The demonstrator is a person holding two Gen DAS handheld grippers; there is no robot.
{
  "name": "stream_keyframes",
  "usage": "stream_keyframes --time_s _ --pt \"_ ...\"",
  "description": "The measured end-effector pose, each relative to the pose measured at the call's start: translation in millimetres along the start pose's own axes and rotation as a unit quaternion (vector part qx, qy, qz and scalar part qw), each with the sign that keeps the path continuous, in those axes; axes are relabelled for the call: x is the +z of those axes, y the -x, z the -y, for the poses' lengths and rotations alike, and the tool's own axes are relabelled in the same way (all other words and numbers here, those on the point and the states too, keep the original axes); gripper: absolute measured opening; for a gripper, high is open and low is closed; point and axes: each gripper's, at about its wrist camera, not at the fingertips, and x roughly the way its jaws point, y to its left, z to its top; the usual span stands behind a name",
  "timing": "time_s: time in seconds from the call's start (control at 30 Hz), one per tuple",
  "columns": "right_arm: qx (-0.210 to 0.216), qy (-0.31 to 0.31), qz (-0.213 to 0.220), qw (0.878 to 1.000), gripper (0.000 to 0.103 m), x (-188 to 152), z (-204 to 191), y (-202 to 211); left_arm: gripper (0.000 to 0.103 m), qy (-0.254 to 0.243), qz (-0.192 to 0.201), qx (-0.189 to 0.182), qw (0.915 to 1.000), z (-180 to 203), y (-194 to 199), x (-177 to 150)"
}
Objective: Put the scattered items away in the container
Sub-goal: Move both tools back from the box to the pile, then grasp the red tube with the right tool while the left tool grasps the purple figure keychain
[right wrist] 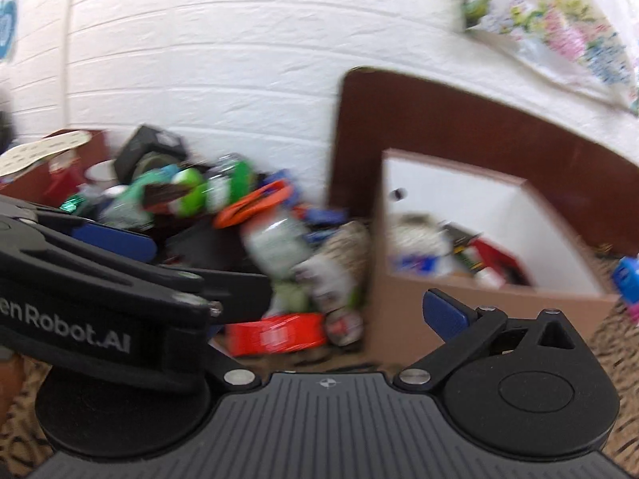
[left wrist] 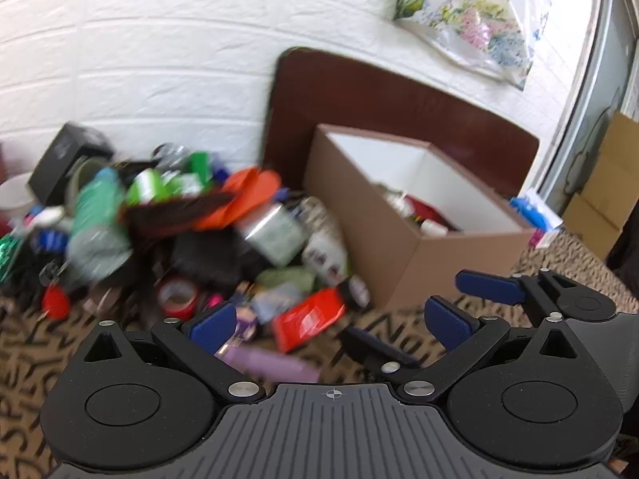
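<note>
Hard to make out: both wrist views are smeared by motion blur, so most things in the heap of scattered items (left wrist: 167, 231) at centre left cannot be named; only colours read, such as green bottle shapes, an orange flat piece (left wrist: 247, 195) and a red shiny packet (left wrist: 309, 317).
Hidden: in the right wrist view the other tool's black body, with part of a printed brand name on it, fills the lower left and covers the right gripper's (right wrist: 331, 311) left finger; the box's near wall hides most of what is inside.
Cut off: a floral plastic bag (left wrist: 475, 20) on the white brick-pattern wall runs out of the upper right of the frame.
Left gripper (left wrist: 331, 323): blue-padded fingers (left wrist: 213, 327) spread wide apart, holding nothing, hovering above a lilac oblong object (left wrist: 267, 363) in the lower centre; contact cannot be judged.
Right gripper: one blue pad (right wrist: 443, 313) shows at lower right, set wide, nothing between; jaws look apart.
Container: open brown cardboard box with white inside walls (left wrist: 419, 215), right of centre, just beside the heap, already holding some blurred items.
Edges and room: a dark brown board (left wrist: 379, 95) stands behind the box; the letter-patterned brown cloth (left wrist: 36, 363) lies bare at lower left.
</note>
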Motion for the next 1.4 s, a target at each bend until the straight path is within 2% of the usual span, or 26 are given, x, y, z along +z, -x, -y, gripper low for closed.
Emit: stream_keyframes --time_s 0.23,0.5,0.73,0.83,0.97,1.1,1.2,1.23,1.27,1.4 --pt "0.043 0.003 -0.029 0.999 0.103 -37.4 -49.9 -9.4 0.103 0.001 -0.032 0.02 0.9993 -33.3 5.4 -39.9" --pt "0.022 -0.03 -0.063 0.997 0.103 -57.5 -40.7 -31.1 0.102 -0.004 -0.051 0.036 0.9981 -53.7 -13.7 -44.8" --pt "-0.015 -0.078 -0.069 0.994 0.102 -63.2 -14.7 -44.1 0.09 0.013 -0.072 0.033 0.9967 -60.3 -40.8 -36.2" --pt "-0.029 -0.096 -0.064 0.993 0.102 -62.5 -6.3 -50.2 0.08 0.01 -0.081 0.039 0.9959 -62.3 -53.4 -31.2" --pt "-0.043 -0.11 -0.052 0.992 0.102 -58.3 -0.1 -57.3 0.076 0.027 -0.08 0.04 0.9957 -70.4 -63.6 -22.8" --pt "-0.045 -0.116 -0.048 0.991 0.101 -52.4 1.5 -66.6 0.076 0.036 -0.072 0.051 0.9955 -80.7 -69.5 -18.4" --pt "-0.044 -0.124 -0.044 0.99 0.1 -49.3 2.0 -73.5 0.076 0.048 -0.084 0.052 0.994 -91.4 -78.1 -18.3" --pt "-0.04 -0.13 -0.042 0.99 0.1 -48.3 2.4 -75.4 0.072 0.047 -0.09 0.053 0.9934 -93.8 -81.3 -19.0" --pt "-0.036 -0.134 -0.041 0.989 0.1 -47.0 2.3 -77.3 0.062 0.045 -0.096 0.053 0.993 -95.3 -83.8 -19.4" --pt "-0.024 -0.127 -0.043 0.991 0.098 -42.1 -3.0 -89.8 0.06 0.033 -0.093 0.055 0.9936 -96.9 -88.3 -14.5"
